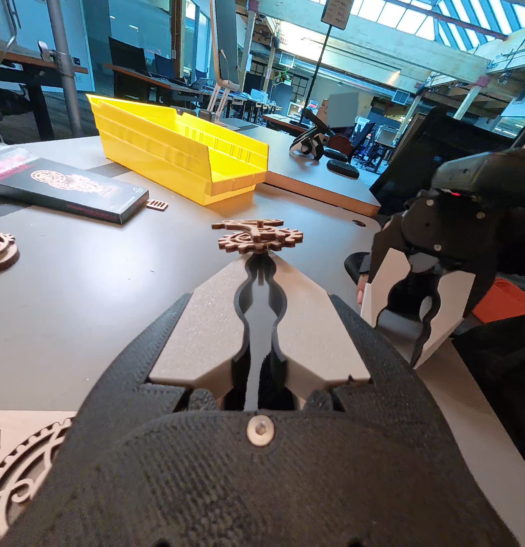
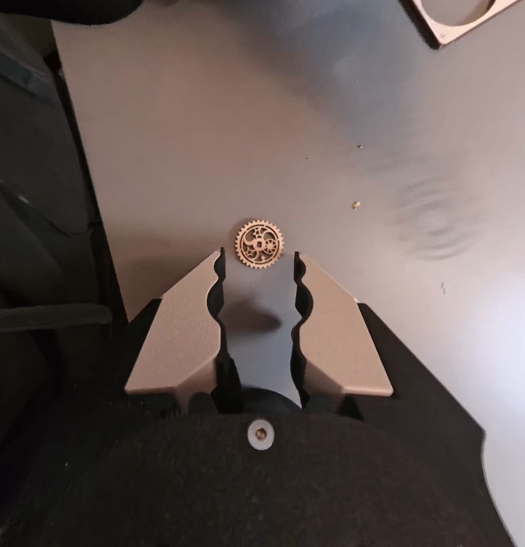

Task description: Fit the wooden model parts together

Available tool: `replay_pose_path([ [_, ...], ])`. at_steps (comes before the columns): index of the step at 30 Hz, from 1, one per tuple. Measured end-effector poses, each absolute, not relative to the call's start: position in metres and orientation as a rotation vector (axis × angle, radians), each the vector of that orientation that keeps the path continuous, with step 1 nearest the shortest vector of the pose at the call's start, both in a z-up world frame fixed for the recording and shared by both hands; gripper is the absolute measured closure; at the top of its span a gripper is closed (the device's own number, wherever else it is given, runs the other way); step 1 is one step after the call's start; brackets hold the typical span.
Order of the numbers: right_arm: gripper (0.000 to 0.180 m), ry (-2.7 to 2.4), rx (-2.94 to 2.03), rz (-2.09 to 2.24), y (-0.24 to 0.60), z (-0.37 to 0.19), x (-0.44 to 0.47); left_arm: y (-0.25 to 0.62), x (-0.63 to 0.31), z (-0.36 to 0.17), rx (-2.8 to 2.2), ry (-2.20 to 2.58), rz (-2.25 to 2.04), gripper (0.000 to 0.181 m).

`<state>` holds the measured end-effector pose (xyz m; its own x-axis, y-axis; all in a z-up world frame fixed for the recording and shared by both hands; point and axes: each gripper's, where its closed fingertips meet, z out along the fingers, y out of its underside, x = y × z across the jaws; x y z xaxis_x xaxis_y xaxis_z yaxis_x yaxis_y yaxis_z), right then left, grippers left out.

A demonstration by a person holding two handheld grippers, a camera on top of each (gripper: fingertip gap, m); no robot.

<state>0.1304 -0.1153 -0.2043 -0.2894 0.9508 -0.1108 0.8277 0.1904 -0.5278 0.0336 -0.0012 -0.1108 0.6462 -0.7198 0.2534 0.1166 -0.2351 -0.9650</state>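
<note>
My left gripper is shut on the thin shaft under a small brown wooden gear assembly, holding it above the grey table. My right gripper is open and points down at the table; a small light wooden gear lies flat just beyond its fingertips. The right gripper also shows at the right of the left wrist view, open, over the table's edge.
A yellow plastic bin and a black box lie at the back left, with a small wooden slotted piece by the box. Wooden parts lie at the left edge and a cut-out sheet lower left. A wooden frame corner lies top right. The grippers' ends are close to 15 cm from one another.
</note>
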Motion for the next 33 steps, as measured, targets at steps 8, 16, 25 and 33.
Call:
replay_pose_path([
  [8, 0.148, -2.199, -1.658, 0.580, -0.114, -0.212, 0.126, -0.013, 0.040, -0.094, -1.510, 0.626, -0.835, 0.180],
  [16, 0.148, -2.231, -1.579, 0.618, -0.110, -0.211, 0.125, -0.024, 0.045, -0.082, -1.397, 0.680, -0.857, 0.180],
  [25, 0.148, -2.298, -1.513, 0.615, -0.080, -0.212, 0.120, -0.031, 0.050, -0.076, -1.334, 0.718, -0.847, 0.180],
  [33, 0.148, -2.262, -1.483, 0.727, -0.065, -0.203, 0.114, -0.030, 0.050, -0.079, -1.339, 0.732, -0.829, 0.180],
])
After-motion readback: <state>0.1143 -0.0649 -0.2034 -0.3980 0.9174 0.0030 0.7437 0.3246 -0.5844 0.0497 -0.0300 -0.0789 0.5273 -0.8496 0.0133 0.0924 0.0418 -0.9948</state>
